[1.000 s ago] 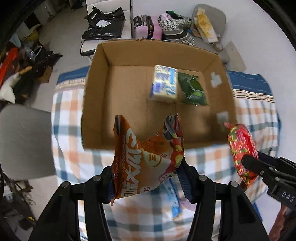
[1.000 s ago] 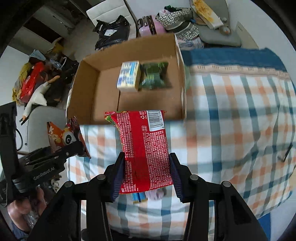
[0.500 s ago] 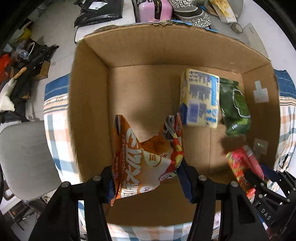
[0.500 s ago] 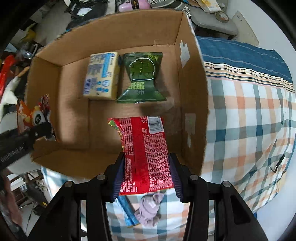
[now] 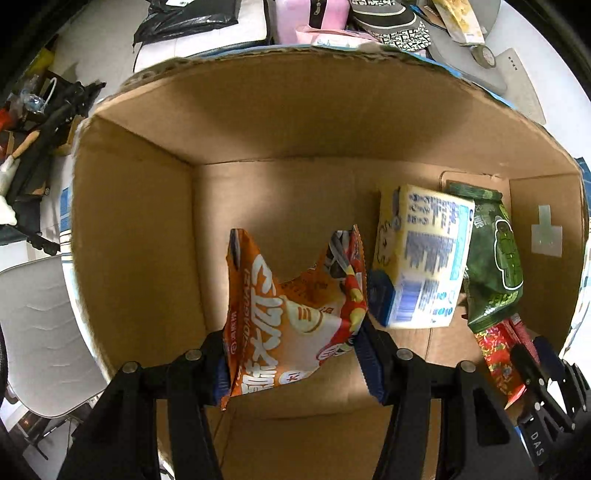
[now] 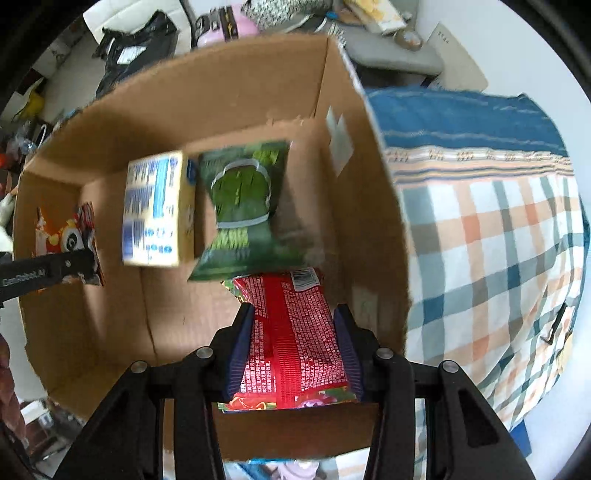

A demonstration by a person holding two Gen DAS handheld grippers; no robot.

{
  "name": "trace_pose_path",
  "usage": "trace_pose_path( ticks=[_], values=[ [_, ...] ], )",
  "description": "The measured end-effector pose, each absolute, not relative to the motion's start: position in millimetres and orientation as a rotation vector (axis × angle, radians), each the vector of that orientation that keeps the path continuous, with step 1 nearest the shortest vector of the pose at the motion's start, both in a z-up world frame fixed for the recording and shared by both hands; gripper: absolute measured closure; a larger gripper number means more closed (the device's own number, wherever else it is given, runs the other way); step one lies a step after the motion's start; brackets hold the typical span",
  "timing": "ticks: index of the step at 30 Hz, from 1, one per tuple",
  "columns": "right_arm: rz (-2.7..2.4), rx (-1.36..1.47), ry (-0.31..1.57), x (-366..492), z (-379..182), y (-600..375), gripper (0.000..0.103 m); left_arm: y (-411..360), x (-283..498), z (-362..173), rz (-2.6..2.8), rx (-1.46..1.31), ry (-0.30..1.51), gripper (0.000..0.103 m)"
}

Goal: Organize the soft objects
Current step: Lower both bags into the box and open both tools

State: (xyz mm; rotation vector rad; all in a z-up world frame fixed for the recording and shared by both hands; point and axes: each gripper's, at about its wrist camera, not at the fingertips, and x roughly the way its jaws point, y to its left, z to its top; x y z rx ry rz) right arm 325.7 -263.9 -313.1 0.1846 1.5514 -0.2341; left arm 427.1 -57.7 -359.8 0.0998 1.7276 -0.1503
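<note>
Grippers both loaded: left gripper pinched an orange snack bag, right gripper a red packet, both inside the cardboard box. Yellow carton and green pouch already lay within (releases remained).

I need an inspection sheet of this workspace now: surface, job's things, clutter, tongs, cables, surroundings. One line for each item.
Surface: checked cloth with a blue border, cardboard box standing on it.
Job's things: orange snack bag and red snack bag, both held over the box floor; yellow-blue pack and green bag lie side by side inside the box.
Clutter: a small pale purple thing at the box's near edge, too blurred to name.
Tongs: left tongs shut on the orange snack bag; right tongs shut on the red snack bag.
Cables: nothing seen.
Surroundings: grey chair, pink case, black bags beyond the box.
</note>
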Motion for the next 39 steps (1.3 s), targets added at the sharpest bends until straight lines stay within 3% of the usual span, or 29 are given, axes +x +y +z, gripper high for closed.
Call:
trace_pose_path(
  ticks=[12,16,23,27,30,32,39],
  values=[
    [-0.217,0.179,1.531,338,-330,-260,0.055,-59,441,-367,-0.148,0.08,1.765,0.045],
    [-0.199,0.164,1.537,336,-324,-258,0.036,-57,441,-354,-0.135,0.073,1.744,0.045],
    [-0.153,0.176,1.575,331,-313,-251,0.033,-48,425,-326,-0.136,0.059,1.711,0.045],
    [-0.118,0.186,1.601,326,-305,-247,0.028,-35,400,-304,-0.154,0.044,1.682,0.028],
    [-0.09,0.178,1.607,321,-298,-244,0.016,-32,379,-294,-0.152,0.035,1.659,0.012],
    [-0.081,0.165,1.605,316,-294,-242,0.008,-30,364,-288,-0.153,0.033,1.638,0.009],
    [-0.053,0.132,1.577,291,-275,-233,0.002,-38,330,-264,-0.166,0.012,1.557,0.006]
  ],
)
